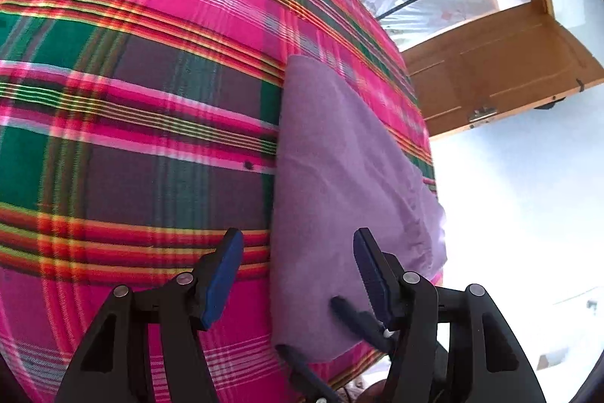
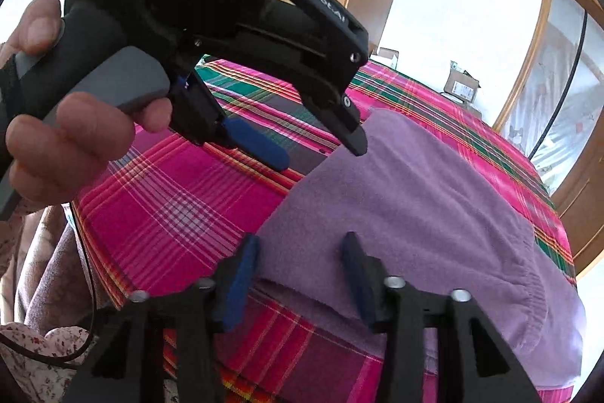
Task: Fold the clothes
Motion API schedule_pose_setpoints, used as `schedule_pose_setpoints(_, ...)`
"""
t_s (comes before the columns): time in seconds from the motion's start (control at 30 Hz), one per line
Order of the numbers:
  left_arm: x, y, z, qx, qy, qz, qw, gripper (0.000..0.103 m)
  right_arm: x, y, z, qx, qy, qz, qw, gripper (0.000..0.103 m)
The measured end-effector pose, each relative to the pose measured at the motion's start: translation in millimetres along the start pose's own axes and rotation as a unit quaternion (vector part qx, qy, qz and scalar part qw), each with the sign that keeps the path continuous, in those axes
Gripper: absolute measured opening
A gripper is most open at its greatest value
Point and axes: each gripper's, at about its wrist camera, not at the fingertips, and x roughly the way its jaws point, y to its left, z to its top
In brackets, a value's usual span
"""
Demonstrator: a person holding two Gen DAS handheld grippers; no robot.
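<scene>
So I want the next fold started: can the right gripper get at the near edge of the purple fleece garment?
Probably yes: the right gripper hangs open over the purple fleece garment's near edge, nothing between.

Garment (image 2: 415, 199): its underside lies hidden against the plaid cover (image 1: 151, 101); what kind of clothing it is cannot be told.
Box label (image 2: 463, 88): too small to read.
Left tongs (image 1: 298, 248): bases cut off by the bottom edge.
Hand (image 2: 68, 146): wrist runs off the left edge.
</scene>
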Motion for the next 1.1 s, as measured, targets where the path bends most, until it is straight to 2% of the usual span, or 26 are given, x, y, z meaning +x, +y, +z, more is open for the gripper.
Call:
schedule_pose_setpoints(0.1, 2, 2, 3, -0.008, 0.001, 0.0, 1.0, 0.063, -2, -1, 0, 0.007, 0.001, -0.002, 1.0, 0.02)
schedule_pose_setpoints(0.2, 4, 2, 6, -0.016, 0.008, -0.01, 0.9998, 0.063, -7, -1, 0, 0.012, -0.004, 0.002, 1.0, 0.017)
schedule_pose_setpoints(0.43, 16, 1, 19, -0.038, 0.017, -0.03, 0.9987, 0.063, -31, -10, -2, 0.05, -0.037, 0.026, 0.998, 0.016)
schedule_pose_setpoints(0.8, 47, -15, 40, -0.028, 0.046, -0.054, 0.9971, 0.062, -43, -17, 1, 0.08, -0.05, 0.049, 0.994, 0.016)
schedule_pose_setpoints(0.9, 54, -18, 46, -0.025, 0.048, -0.06, 0.9967, 0.059, -41, -40, -11, 0.083, -0.045, 0.054, 0.994, 0.016)
schedule_pose_setpoints(1.07, 60, -21, 52, -0.01, 0.054, -0.061, 0.9967, 0.048, -37, -42, -9, 0.083, -0.039, 0.054, 0.994, 0.016)
schedule_pose_setpoints(1.1, 60, -19, 53, -0.011, 0.053, -0.062, 0.9966, 0.032, -35, -42, -8, 0.083, -0.038, 0.054, 0.994, 0.016)
